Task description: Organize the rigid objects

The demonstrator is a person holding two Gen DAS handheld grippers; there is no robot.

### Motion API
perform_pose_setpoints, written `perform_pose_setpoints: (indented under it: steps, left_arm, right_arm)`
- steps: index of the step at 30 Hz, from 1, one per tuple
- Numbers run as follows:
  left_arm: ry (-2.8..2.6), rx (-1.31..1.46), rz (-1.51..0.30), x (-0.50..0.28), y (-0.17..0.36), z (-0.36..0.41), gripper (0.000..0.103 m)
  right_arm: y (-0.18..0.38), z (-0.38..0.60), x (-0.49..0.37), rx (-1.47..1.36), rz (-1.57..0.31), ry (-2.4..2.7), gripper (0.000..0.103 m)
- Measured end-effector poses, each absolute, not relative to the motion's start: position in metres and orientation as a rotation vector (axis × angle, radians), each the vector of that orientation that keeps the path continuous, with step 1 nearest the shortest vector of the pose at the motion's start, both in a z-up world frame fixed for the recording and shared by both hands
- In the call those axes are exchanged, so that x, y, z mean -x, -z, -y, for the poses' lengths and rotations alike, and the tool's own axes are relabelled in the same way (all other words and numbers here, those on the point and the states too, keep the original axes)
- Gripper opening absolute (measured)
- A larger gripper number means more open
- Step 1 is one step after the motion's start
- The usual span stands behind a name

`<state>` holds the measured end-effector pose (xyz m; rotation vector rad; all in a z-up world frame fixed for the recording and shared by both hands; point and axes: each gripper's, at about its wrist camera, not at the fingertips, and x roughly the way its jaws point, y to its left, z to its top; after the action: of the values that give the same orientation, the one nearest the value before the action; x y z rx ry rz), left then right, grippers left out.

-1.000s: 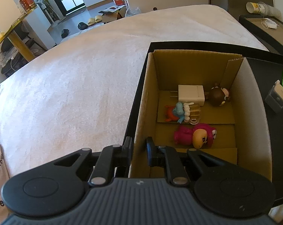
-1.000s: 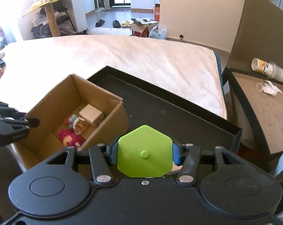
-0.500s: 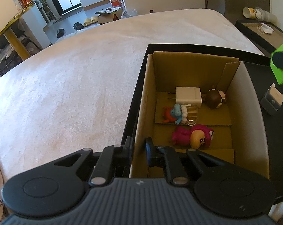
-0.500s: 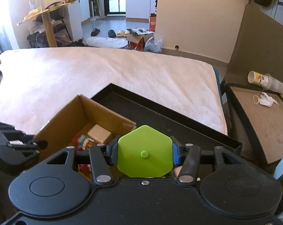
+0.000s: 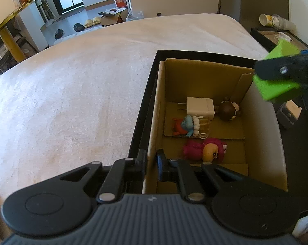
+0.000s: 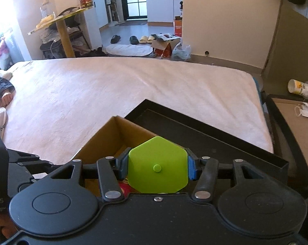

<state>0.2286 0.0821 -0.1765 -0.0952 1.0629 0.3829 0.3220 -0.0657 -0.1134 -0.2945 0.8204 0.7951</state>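
Pale, fuzzy bedding (image 5: pixel 76 94) covers the wide bed that fills most of the left wrist view, with a doorway, slippers and a yellow-legged table beyond it. On the bed sits a black tray (image 5: pixel 142 110), and inside the tray stands an open cardboard box (image 5: pixel 196 75). On the box floor lie a white plug adapter (image 5: pixel 201 107), a brown round figurine (image 5: pixel 228 110) just beside it, a small blue and red toy (image 5: pixel 184 125) and a pink figurine (image 5: pixel 205 150) nearest the camera. The left gripper (image 5: pixel 151 163) is closed on the near left wall of the box, one finger outside and the other inside. At the upper right the right gripper's dark finger crosses a green hexagonal block (image 5: pixel 276 79), which hangs above the far right corner of the box. A small grey and white object (image 5: pixel 289 112) lies on the tray to the right of the box. From the right wrist view, the same bedding (image 6: pixel 113 94) stretches ahead, with a side table holding a paper cup (image 6: pixel 299 87) and a face mask (image 6: pixel 306 110) on the right. The right gripper (image 6: pixel 158 168) clamps the green hexagonal block (image 6: pixel 158 165) by two opposite sides, directly over the box (image 6: pixel 113 138), whose far corner shows ahead of the block. The tray rim (image 6: pixel 215 130) runs off to the right, and the left gripper's body (image 6: pixel 21 163) shows at the left edge.
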Motion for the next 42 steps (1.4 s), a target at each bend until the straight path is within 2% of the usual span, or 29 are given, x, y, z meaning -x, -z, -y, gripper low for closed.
perform_pose_setpoints:
  steps: [19, 26, 28, 33, 42]
  left_arm:
    - [-0.359, 0.127, -1.057, -0.227, 0.178, -0.09, 0.01]
    - [-0.358, 0.121, -1.058, -0.227, 0.179, -0.09, 0.01]
    - [-0.357, 0.112, -1.059, -0.227, 0.179, -0.089, 0.01]
    - [-0.362, 0.111, -1.062, -0.228, 0.178, -0.088, 0.01]
    - [-0.367, 0.1, -1.068, -0.229, 0.178, -0.085, 0.01]
  right_arm:
    - [0.166, 0.02, -0.313, 0.399, -0.905, -0.802, 0.052]
    - [0.167, 0.025, -0.312, 0.396, -0.87, -0.782, 0.054]
    - [0.162, 0.03, -0.313, 0.369, -0.859, -0.779, 0.057]
    - [0.14, 0.06, -0.327, 0.271, -0.828, -0.756, 0.083]
    - [0.125, 0.115, -0.347, 0.19, -0.867, -0.734, 0.094]
